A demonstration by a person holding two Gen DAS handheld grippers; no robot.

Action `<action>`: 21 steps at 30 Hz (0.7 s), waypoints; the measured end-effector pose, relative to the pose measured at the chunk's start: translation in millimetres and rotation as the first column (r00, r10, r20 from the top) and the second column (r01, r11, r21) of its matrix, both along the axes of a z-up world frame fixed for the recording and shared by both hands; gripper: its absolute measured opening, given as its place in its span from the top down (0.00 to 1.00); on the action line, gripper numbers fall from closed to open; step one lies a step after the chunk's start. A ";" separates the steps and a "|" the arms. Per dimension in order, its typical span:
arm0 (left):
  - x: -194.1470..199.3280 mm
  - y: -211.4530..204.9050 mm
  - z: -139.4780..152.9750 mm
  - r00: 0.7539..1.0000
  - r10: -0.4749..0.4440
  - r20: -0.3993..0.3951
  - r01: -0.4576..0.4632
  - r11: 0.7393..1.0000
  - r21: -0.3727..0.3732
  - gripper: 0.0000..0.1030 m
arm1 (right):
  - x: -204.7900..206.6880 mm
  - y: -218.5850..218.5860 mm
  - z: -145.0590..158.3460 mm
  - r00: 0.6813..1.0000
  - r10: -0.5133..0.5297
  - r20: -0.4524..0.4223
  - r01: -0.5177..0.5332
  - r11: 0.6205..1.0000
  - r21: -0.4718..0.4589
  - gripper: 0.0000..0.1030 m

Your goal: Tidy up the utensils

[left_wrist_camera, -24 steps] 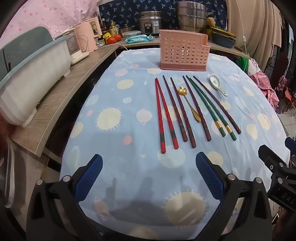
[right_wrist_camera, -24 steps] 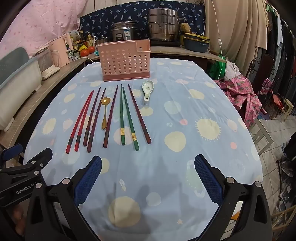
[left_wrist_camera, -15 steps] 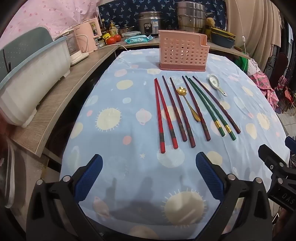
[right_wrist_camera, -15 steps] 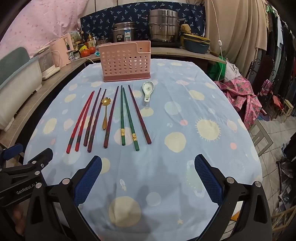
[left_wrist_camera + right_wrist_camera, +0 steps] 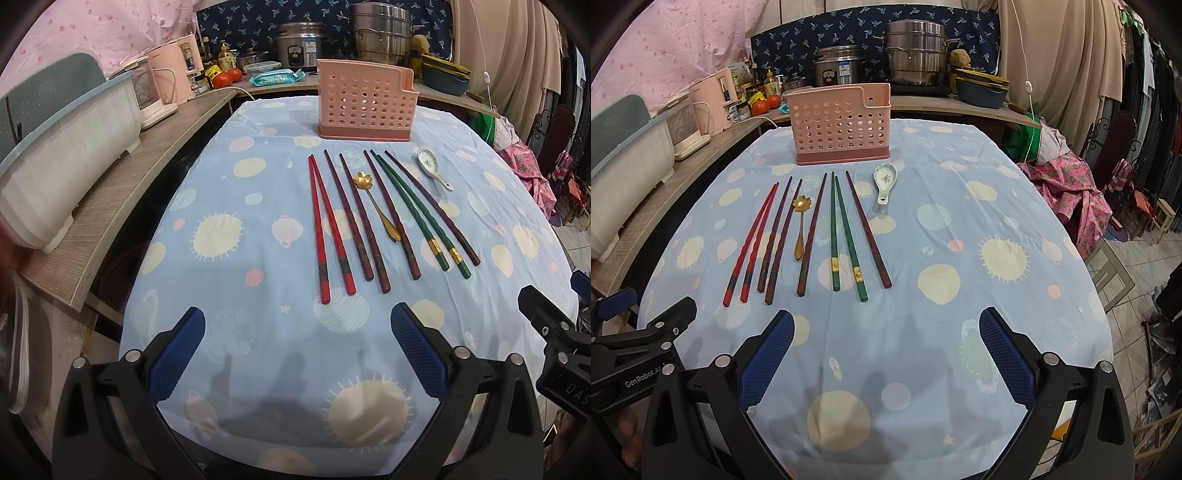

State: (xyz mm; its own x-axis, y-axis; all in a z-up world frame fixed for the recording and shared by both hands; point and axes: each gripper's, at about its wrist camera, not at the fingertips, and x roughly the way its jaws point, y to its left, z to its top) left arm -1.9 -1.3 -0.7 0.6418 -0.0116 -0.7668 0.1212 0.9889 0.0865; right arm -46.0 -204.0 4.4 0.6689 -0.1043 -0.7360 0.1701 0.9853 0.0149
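Both the left gripper (image 5: 297, 354) and right gripper (image 5: 886, 354) hung wide apart and empty over a blue tablecloth (image 5: 240, 332). Chopsticks (image 5: 334, 225) and two spoons (image 5: 430, 168) lay in a row before a pink basket (image 5: 365, 103).

Home kitchen, rice cooker (image 5: 837, 70), stacked steamer pots (image 5: 916, 51), clothed dining table (image 5: 960, 229), hanging clothes (image 5: 1148, 74)

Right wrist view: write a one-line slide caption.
Open right claw above chopsticks and spoons before a pink basket.
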 end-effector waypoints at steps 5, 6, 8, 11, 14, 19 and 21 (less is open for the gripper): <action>0.4 0.0 -1.2 1.000 0.001 -0.002 -0.001 1.000 -0.001 0.07 | 0.0 0.0 -0.6 1.000 0.000 0.001 0.000 1.000 0.000 0.07; 0.2 0.0 -1.3 1.000 0.000 -0.001 0.000 1.000 -0.001 0.07 | -0.2 0.1 -0.2 1.000 -0.001 0.001 0.001 1.000 -0.001 0.07; -0.3 -0.2 -1.6 1.000 -0.001 -0.001 0.001 1.000 -0.001 0.07 | -0.1 -0.4 -0.7 1.000 0.000 0.001 0.000 1.000 0.000 0.07; 0.7 -0.4 -0.8 1.000 0.003 -0.002 -0.003 1.000 -0.001 0.07 | -0.3 -0.4 -0.7 1.000 0.001 0.002 -0.001 1.000 -0.001 0.07; 0.7 -0.3 -0.9 1.000 0.003 -0.001 -0.003 1.000 -0.002 0.07 | 0.0 -0.5 -1.0 1.000 -0.001 0.001 0.001 1.000 -0.001 0.07; 0.8 -0.3 -1.0 1.000 0.003 -0.003 -0.003 1.000 -0.002 0.07 | -2.2 -3.8 0.9 1.000 -0.008 0.002 0.008 1.000 -0.004 0.07; 0.8 -0.3 -0.9 1.000 0.003 -0.003 -0.003 1.000 -0.002 0.07 | -2.6 -4.4 1.8 1.000 -0.011 0.003 0.011 1.000 -0.007 0.07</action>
State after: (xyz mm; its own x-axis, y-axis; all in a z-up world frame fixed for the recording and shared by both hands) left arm -1.1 -1.6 -1.6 0.6399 -0.0109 -0.7684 0.1182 0.9894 0.0845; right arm -48.6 -208.4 6.1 0.6702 -0.1166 -0.7330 0.1806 0.9835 0.0086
